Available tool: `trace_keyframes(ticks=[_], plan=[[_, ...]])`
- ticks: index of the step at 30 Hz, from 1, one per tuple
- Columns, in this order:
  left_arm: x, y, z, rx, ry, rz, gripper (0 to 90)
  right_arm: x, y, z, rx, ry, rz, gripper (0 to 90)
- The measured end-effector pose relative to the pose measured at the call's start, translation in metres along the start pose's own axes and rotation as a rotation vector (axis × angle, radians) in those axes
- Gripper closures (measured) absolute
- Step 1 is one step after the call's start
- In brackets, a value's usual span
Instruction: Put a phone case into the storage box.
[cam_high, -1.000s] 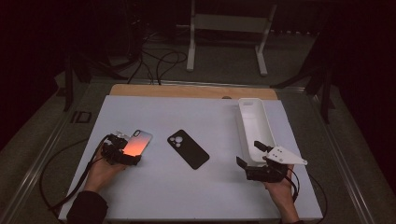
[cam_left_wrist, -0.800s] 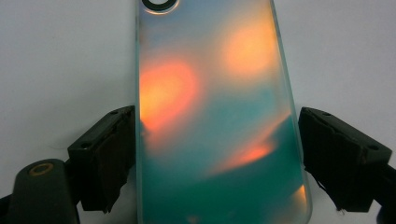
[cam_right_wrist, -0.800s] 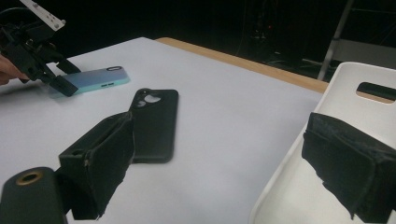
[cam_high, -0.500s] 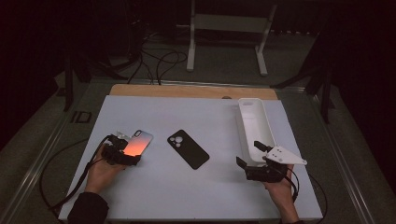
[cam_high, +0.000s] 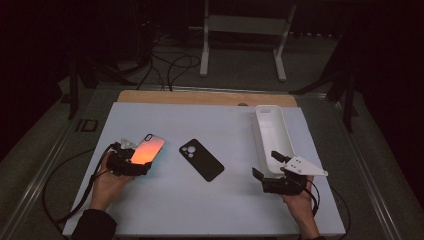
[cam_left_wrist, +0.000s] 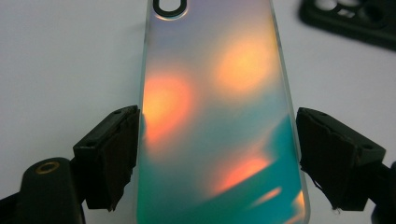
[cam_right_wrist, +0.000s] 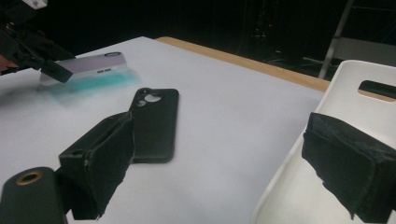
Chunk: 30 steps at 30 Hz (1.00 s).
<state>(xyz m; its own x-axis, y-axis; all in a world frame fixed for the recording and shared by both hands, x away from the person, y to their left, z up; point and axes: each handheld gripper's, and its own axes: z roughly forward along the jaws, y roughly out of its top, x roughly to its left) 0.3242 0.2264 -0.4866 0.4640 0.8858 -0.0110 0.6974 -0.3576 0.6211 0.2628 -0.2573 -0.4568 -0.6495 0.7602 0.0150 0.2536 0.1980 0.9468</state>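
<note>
Three phone cases, no readable writing; left tool (cam_left_wrist: 217, 154) grips iridescent case (cam_left_wrist: 215, 116).

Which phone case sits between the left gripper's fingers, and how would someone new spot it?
Start at the white table and go to its left side, where the left gripper is. Between its fingers lies the iridescent case, shimmering orange and teal, unlike the matte black case at the centre and the white case on the right.

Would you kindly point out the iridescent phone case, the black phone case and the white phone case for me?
iridescent phone case (cam_left_wrist: 215, 121), left gripper view, middle of its shiny back.
black phone case (cam_high: 202, 160), high view, centre of its back.
white phone case (cam_high: 271, 135), high view, inner floor near the middle.
</note>
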Motion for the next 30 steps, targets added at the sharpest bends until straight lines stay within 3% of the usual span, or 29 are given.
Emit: trace_keyframes(ticks=[2,13,18,23,30], plan=[[-0.002,0.001,-0.002,-0.009,0.002,0.003,17.1,0.000,0.000,0.000,0.000,0.000,0.001,9.3],[-0.027,0.016,-0.029,-0.173,-0.013,0.030,17.0,0.002,0.013,-0.001,-0.010,0.006,0.003,9.3],[-0.038,0.024,-0.038,-0.217,-0.022,0.053,17.0,0.002,0.023,0.004,-0.021,0.038,0.038,9.3],[-0.055,0.034,-0.048,-0.272,-0.031,0.098,17.0,0.001,0.035,0.014,0.002,0.085,0.058,9.2],[-0.066,0.041,-0.049,-0.303,-0.053,0.122,17.0,-0.001,0.049,0.022,0.032,0.124,0.091,8.1]])
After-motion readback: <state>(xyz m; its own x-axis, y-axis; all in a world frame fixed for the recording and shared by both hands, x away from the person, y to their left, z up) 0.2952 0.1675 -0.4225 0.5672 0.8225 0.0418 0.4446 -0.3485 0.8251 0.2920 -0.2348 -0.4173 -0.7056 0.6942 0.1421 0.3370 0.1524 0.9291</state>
